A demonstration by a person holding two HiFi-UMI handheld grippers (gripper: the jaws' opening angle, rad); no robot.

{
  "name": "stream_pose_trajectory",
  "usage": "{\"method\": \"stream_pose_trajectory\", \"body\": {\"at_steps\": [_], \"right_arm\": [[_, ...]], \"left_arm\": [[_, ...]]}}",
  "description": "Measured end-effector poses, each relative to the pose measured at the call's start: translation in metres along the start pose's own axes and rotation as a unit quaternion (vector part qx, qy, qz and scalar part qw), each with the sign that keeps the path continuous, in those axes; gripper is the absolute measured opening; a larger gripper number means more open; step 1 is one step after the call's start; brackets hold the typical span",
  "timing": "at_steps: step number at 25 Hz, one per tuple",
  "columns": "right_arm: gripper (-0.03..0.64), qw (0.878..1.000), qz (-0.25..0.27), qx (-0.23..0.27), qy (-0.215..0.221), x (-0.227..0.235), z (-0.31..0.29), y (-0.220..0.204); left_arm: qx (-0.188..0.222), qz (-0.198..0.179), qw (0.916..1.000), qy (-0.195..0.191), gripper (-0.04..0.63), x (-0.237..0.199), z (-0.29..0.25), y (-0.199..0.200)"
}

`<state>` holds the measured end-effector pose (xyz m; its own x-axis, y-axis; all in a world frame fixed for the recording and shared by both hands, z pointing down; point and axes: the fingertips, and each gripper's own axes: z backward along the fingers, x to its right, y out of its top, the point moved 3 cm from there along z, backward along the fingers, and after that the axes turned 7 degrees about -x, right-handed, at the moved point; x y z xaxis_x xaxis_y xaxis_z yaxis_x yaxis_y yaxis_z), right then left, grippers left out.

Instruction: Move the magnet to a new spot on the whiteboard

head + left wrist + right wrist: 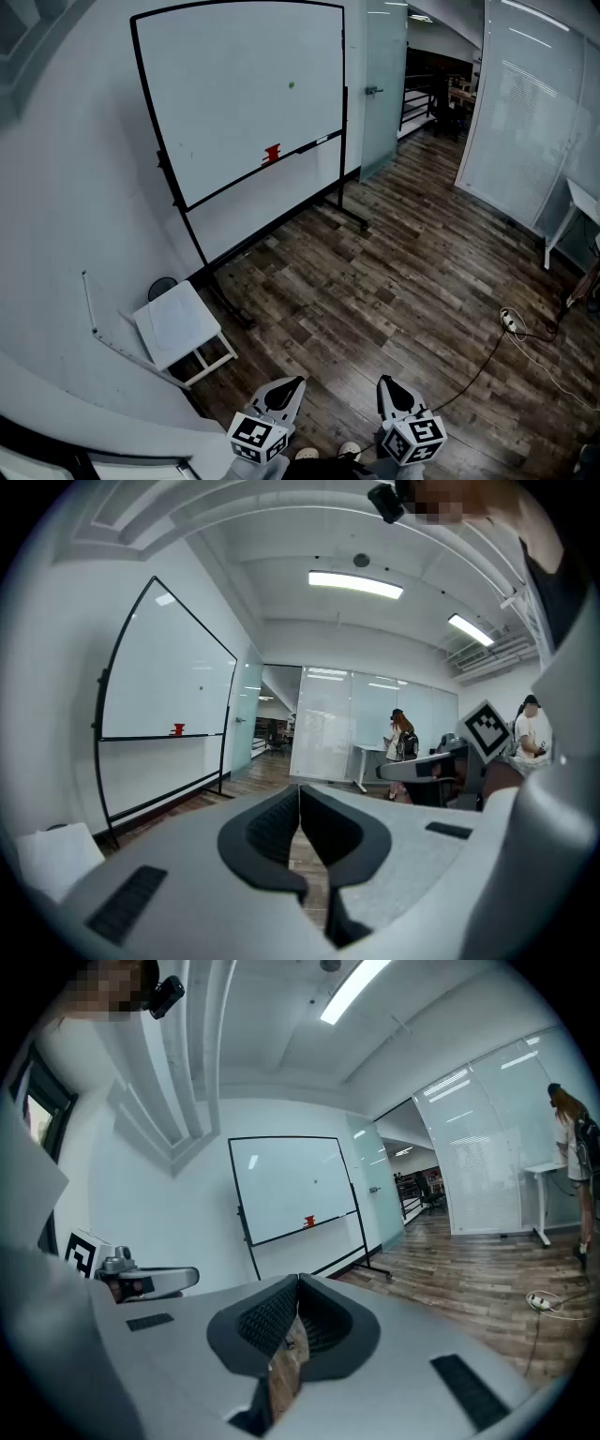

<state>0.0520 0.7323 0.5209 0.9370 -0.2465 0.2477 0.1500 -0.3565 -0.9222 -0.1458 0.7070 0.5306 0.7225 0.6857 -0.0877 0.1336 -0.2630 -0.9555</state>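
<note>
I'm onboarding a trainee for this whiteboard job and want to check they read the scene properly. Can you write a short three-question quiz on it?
1. In the head view, where on the whiteboard does the small green magnet sit?
A. upper half, right of centre
B. lower left corner
C. dead centre
2. True or false: the left gripper and the right gripper both have their jaws shut with nothing between them.
3. What colour is the small object on the whiteboard's bottom ledge?

Key: 1 A; 2 true; 3 red.
</note>
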Motion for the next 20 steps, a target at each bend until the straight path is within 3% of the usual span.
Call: {"method": "stream_pose_trajectory", "body": {"at_steps": [3, 8, 13, 20], "right_arm": [[0.028, 1.000, 0.001, 0.008, 0.009, -0.014, 0.012, -0.005], [0.028, 0.999, 0.026, 0.011, 0.029, -0.029, 0.027, 0.000], [0.028, 0.999, 0.016, 0.030, 0.030, -0.033, 0.034, 0.010], [0.028, 0.999, 0.028, 0.016, 0.040, -0.024, 0.035, 0.003]], "left_arm": [[0.013, 0.034, 0.9992, 0.014, 0.012, -0.012, 0.023, -0.003], [0.032, 0.059, 0.9966, 0.049, 0.012, -0.022, 0.044, 0.004], [0.049, 0.062, 0.9948, 0.064, 0.014, -0.020, 0.054, 0.012], [0.055, 0.073, 0.9912, 0.096, 0.034, -0.019, 0.057, 0.009]]}}
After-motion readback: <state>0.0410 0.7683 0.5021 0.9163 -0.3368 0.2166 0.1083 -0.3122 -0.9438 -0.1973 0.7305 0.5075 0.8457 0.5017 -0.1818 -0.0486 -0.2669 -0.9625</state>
